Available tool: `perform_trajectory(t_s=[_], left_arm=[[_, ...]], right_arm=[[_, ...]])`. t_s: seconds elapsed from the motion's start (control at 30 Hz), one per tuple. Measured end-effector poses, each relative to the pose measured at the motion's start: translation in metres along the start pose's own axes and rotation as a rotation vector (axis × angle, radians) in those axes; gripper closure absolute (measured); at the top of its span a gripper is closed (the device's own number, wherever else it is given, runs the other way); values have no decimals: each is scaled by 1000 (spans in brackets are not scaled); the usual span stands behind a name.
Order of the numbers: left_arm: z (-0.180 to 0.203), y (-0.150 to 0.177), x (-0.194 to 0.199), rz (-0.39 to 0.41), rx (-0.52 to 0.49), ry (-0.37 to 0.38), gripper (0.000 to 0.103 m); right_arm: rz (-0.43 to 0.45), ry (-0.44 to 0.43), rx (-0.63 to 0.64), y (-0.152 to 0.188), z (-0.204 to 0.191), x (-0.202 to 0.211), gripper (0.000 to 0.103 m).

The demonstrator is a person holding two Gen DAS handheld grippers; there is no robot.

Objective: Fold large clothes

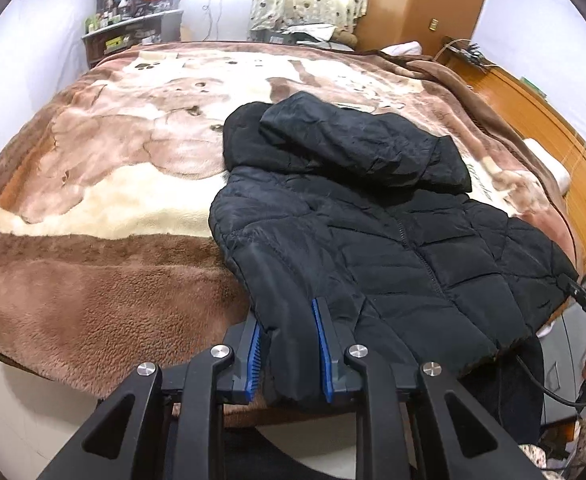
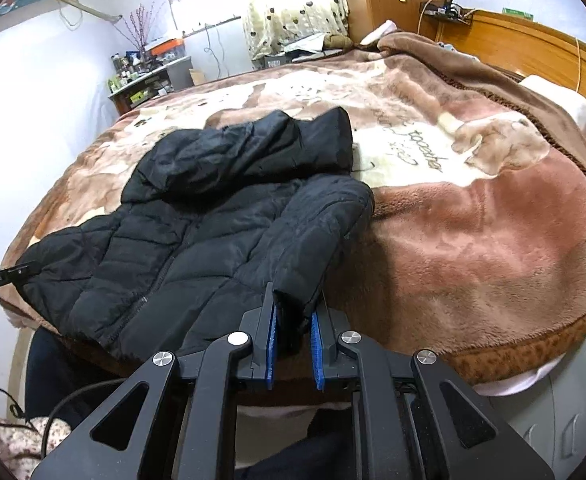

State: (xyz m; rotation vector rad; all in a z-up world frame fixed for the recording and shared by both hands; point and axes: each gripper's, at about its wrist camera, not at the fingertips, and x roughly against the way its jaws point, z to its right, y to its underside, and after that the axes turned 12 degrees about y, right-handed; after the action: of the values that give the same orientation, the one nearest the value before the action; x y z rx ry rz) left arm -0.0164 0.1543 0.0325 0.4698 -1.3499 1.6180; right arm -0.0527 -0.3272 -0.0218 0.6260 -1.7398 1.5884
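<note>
1. The jacket (image 1: 373, 216) is a black quilted puffer with a hood, lying front up on the bed (image 1: 93, 280), hood toward 12 o'clock and hem hanging over the near edge at 6 o'clock
2. Left gripper (image 1: 289, 344): jaws narrow, blue pads pinching the hem corner at the jacket's 7 o'clock; right gripper (image 2: 293, 332): jaws narrow, clamped on the other hem corner at 5 o'clock in its own view
3. Handling, as a judgement: padded and soft, so it will sag and bulge between the two holds rather than crease sharply; probably light for its bulk
4. The shell looks smooth and a little shiny, likely slippery, so a shallow pinch could slide off; taking the thicker hem seam looks the safer hold
5. The hood (image 2: 233, 152) is loose and puffy at 12 o'clock and may flop out of any fold
6. The sleeves seem tucked across the body; I cannot tell exactly how
7. Surface: a plush brown and cream blanket (image 2: 473, 240), soft and grippy, likely to drag on the fabric
8. Room: wooden headboard (image 2: 533, 48) at 2 o'clock, curtain (image 2: 289, 4) at 12, cluttered shelf (image 1: 133, 28) at 10 o'clock
</note>
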Motion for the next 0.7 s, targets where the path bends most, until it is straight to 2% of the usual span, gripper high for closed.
perform_trajectory(t_s=[0.17,0.3,0.5,0.6,0.7], left_arm=[[6,4,18,32,1,18,80],[11,-8,23,62,-12,33,80],[11,-44,20,100,-15,52,80],[17,-67,16,130,-49,26,80],[16,-89,13,147,-34,35,80]], right_arm=[[44,-3,9,-5,-1,19,89],[80,-5,16,-21,-5,22,89],[119,-4,37,-55,-12,16,90],[140,10,62,-74,-19,13,90],[155,21,68,-94,-24,9,90]])
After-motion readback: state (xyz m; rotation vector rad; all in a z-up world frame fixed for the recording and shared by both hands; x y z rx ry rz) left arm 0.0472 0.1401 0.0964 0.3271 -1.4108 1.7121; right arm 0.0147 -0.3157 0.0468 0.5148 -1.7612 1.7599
